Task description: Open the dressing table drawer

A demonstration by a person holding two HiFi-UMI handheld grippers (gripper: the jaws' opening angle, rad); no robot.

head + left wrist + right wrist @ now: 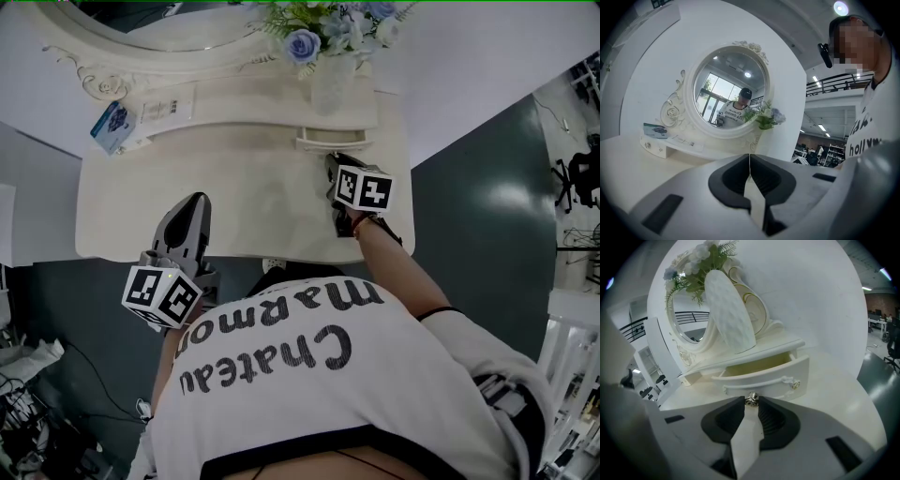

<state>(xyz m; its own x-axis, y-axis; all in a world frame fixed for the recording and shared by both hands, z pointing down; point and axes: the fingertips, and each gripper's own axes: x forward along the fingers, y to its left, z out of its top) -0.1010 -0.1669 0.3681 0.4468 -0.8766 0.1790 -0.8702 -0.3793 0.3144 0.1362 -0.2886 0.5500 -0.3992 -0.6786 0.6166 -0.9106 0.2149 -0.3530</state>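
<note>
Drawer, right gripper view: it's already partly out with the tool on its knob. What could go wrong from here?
1. The right tool pinches the knob only at its very tips, so it may slip off if pulled at an angle.
2. The drawer is partly open; pulling on could bring it right out.
3. The tall vase stands on the shelf directly above; a jerk might rock it.

The person's white shirt [375, 394] reads "Chateau Marmon", its end hidden, with "holly" printed lower down.
</note>
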